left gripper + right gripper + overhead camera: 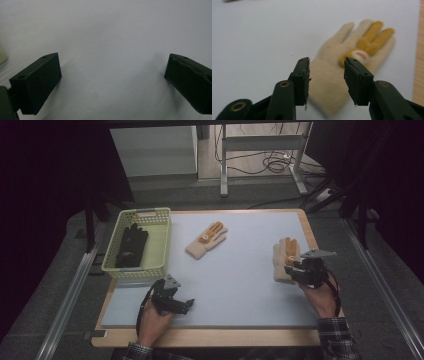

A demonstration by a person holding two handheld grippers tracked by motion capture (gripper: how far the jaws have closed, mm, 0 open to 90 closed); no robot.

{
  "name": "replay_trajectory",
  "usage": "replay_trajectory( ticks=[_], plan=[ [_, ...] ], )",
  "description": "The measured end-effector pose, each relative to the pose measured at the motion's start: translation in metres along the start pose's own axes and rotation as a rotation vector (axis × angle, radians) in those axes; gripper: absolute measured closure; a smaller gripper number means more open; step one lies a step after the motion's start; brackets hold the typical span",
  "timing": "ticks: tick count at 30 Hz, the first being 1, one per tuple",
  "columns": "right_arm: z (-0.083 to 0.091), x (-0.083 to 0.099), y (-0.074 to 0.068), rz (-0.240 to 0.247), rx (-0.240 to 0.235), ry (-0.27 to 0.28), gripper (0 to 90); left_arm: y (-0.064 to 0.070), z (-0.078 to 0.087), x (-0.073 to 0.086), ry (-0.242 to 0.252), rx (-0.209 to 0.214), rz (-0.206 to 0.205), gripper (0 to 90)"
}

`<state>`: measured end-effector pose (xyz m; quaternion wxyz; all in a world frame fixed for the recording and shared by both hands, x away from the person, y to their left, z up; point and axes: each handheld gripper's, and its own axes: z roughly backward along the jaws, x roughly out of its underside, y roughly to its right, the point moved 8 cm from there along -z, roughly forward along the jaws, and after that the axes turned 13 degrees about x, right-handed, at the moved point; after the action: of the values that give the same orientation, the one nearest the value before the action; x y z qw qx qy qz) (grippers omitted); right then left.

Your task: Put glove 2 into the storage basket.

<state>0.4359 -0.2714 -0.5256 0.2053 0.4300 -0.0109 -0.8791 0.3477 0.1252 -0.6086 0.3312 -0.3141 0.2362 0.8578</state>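
Glove (342,67) lies flat, fingers pointing away, cuff between the half-open, empty right tongs (327,75).

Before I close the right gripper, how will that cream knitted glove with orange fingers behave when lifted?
The cream knitted glove lies flat, so it is probably floppy and will droop. It looks light. The right gripper, jaws open above its cuff, should bite the fuzzy knit without slipping.

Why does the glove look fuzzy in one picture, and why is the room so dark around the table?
Right gripper view: the cream glove is blurred, the right gripper jaws sharper. High view: the table is lit, the surroundings dim. Left gripper view: soft shadows beside the left gripper jaws.
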Motion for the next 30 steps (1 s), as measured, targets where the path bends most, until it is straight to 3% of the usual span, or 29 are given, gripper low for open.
replay_trajectory(
  ticks=[6,11,13,15,18,20,26,30],
  plan=[
    [-0.027,-0.006,0.014,-0.015,0.055,-0.026,39.6,0.000,0.000,0.000,0.001,0.000,0.001,1.1],
    [-0.055,-0.003,0.019,-0.019,0.084,-0.066,35.2,0.000,0.000,0.000,0.001,0.000,-0.001,1.1],
    [-0.064,0.001,0.021,-0.017,0.100,-0.081,38.3,0.000,0.000,0.000,0.000,0.000,-0.001,1.2],
    [-0.070,0.006,0.022,-0.013,0.106,-0.104,50.9,0.000,0.000,0.000,0.000,0.000,-0.001,1.1],
    [-0.069,0.006,0.022,-0.066,0.097,-0.092,59.4,0.000,0.000,0.000,0.001,0.000,0.000,1.1],
    [-0.064,0.005,0.021,-0.059,0.103,-0.089,60.5,0.000,0.000,0.000,0.001,0.000,0.000,1.2],
    [-0.033,-0.009,-0.007,-0.063,-0.003,-0.036,60.2,0.000,0.000,0.000,0.000,0.000,0.000,1.1],
    [-0.019,-0.010,-0.044,-0.001,-0.068,-0.027,59.2,0.000,0.000,0.000,0.000,0.000,-0.001,1.1]
  ],
)
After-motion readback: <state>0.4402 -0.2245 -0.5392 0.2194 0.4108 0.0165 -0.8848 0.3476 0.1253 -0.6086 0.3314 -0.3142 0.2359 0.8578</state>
